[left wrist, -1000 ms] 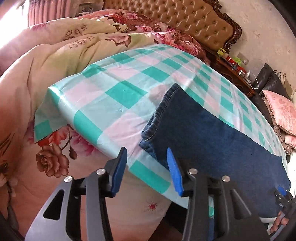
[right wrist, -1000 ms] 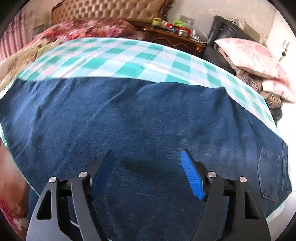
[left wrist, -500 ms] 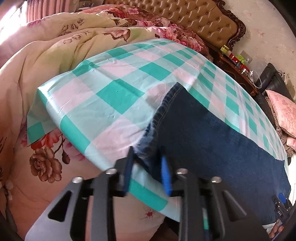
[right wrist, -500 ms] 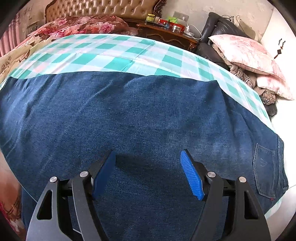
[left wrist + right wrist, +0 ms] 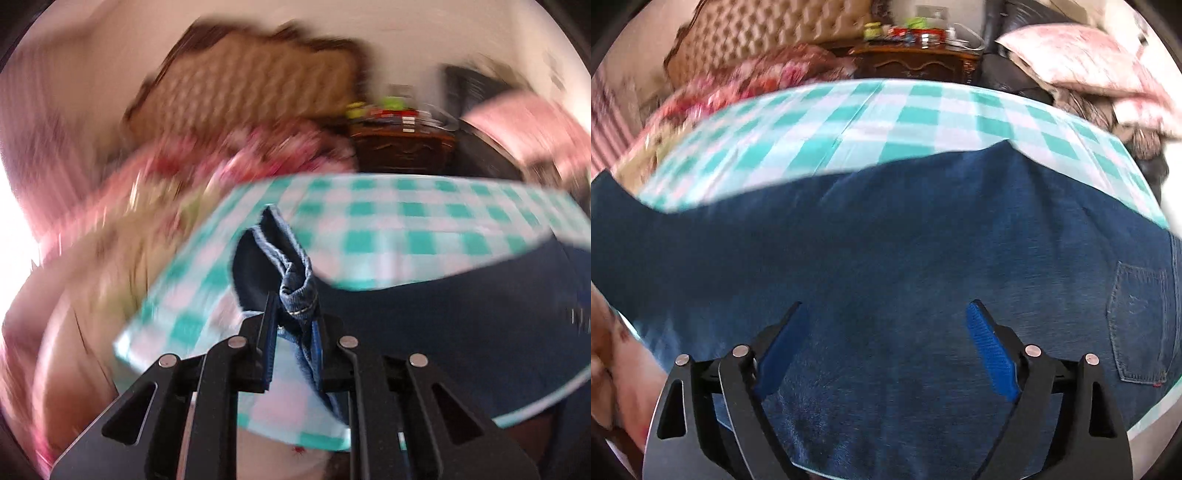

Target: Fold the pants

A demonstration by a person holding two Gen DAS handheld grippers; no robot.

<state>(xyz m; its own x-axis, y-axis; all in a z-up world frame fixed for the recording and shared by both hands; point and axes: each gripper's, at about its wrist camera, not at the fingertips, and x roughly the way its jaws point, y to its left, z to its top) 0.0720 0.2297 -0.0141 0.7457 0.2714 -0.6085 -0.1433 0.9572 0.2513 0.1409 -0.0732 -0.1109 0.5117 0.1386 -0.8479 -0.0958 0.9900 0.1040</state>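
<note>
Left tongs (image 5: 295, 325) closing on the bunched hem of the dark blue denim pants (image 5: 443, 325), hem lifted off the teal-and-white checked cloth (image 5: 406, 225). Right tongs (image 5: 886, 347) wide and opening, nothing between the blue pads (image 5: 991, 350), hovering over the pants laid flat across the cloth. Patch back pocket (image 5: 1137, 321) at right. Tufted tan headboard (image 5: 746, 33) and dark wooden nightstand (image 5: 916, 62) behind.
</note>
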